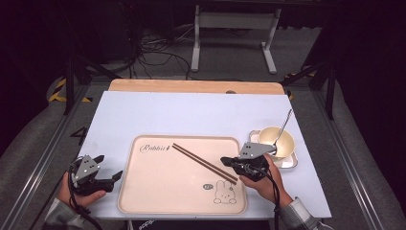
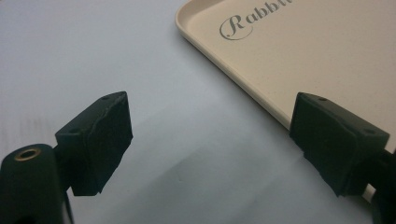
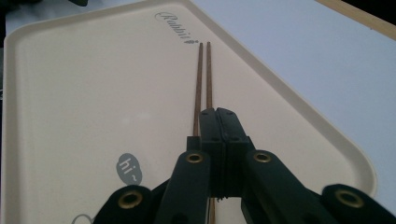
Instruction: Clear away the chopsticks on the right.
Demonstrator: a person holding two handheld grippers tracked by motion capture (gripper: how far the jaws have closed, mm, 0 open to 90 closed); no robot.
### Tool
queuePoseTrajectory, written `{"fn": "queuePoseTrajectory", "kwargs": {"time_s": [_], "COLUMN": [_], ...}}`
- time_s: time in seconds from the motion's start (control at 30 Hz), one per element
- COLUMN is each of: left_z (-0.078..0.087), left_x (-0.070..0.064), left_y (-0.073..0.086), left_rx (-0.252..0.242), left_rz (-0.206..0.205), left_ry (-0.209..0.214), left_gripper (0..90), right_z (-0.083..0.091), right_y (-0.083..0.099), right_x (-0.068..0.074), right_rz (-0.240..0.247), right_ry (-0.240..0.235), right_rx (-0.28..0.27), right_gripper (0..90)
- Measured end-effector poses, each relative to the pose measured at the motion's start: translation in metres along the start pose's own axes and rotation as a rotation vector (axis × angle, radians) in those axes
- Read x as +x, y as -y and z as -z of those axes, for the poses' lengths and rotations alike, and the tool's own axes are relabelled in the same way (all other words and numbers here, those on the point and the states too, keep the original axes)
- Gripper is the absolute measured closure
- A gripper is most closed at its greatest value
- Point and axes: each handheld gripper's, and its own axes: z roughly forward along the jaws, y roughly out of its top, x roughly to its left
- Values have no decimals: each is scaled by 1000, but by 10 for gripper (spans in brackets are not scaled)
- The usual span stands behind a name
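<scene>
White tabletop [image 1: 191, 112], dark room behind. Right gripper [image 3: 217, 114] jaws pressed together over 2 brown chopsticks [image 3: 203, 74] on the beige tray [image 1: 143, 191]; whether it pinches one, can't tell. Chopsticks lie diagonal mid-tray. Left gripper [image 2: 210, 140] jaws spread wide, nothing between them, at the tray's left edge. Bowl [image 1: 282, 143] with spoon [image 1: 284, 125] right of tray.

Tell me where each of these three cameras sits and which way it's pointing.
High view: above the near table edge, looking forward and down on the tray; both hands and tongs show.
Left gripper view: on the left tongs, facing the tray's corner; jaws apart.
Right gripper view: on the right tongs, looking along the chopsticks; jaws together.
Shared: tray with "Rabbit" lettering.
</scene>
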Motion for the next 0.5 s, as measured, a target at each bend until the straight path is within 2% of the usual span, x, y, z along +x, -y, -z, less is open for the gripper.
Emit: {"fn": "queuePoseTrajectory", "kwargs": {"time_s": [0.1,0.37,0.5], "left_z": [-1,-1,-1], "left_x": [0,1,1], "left_y": [0,0,0], "left_rx": [1,-1,-1], "left_rz": [-2,0,1], "left_ry": [1,7,8], "left_gripper": [141,141,141], "right_z": [-4,-17,-25], "right_y": [-5,-14,-19], "right_x": [1,1,-4], "right_rz": [16,28,13], "right_ry": [10,-16,-31], "right_rx": [7,13,19], "right_gripper": [900,900,900]}}
